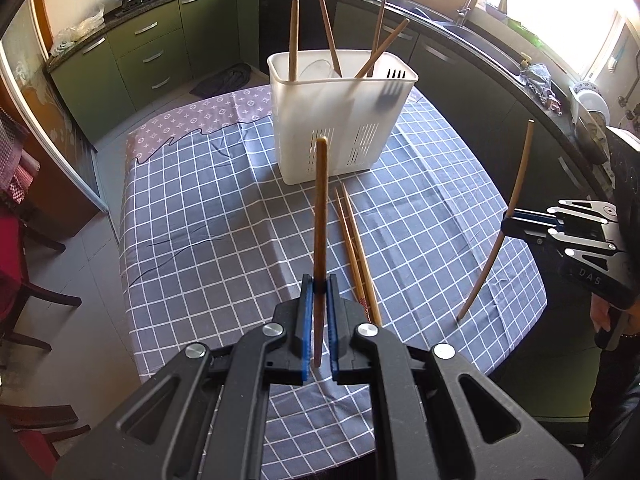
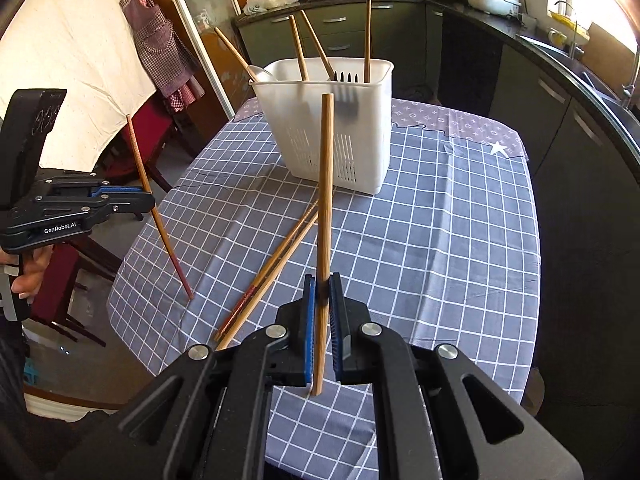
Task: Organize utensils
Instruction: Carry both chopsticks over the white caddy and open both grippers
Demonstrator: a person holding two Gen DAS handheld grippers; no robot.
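My left gripper (image 1: 319,286) is shut on a wooden chopstick (image 1: 321,216), held upright above the table; it also shows in the right wrist view (image 2: 149,205). My right gripper (image 2: 322,286) is shut on another chopstick (image 2: 325,184), also upright, and shows in the left wrist view (image 1: 508,220). A white plastic utensil holder (image 1: 336,120) stands mid-table with several chopsticks and a black fork (image 1: 394,80) in it. Two loose chopsticks (image 1: 356,248) lie on the checked tablecloth in front of the holder, also in the right wrist view (image 2: 272,268).
The table (image 1: 200,208) has a grey checked cloth and its edges fall close on both sides. Dark wooden chairs (image 1: 24,280) stand to the left. Green kitchen cabinets (image 1: 152,48) and a counter with a sink (image 1: 472,20) run behind.
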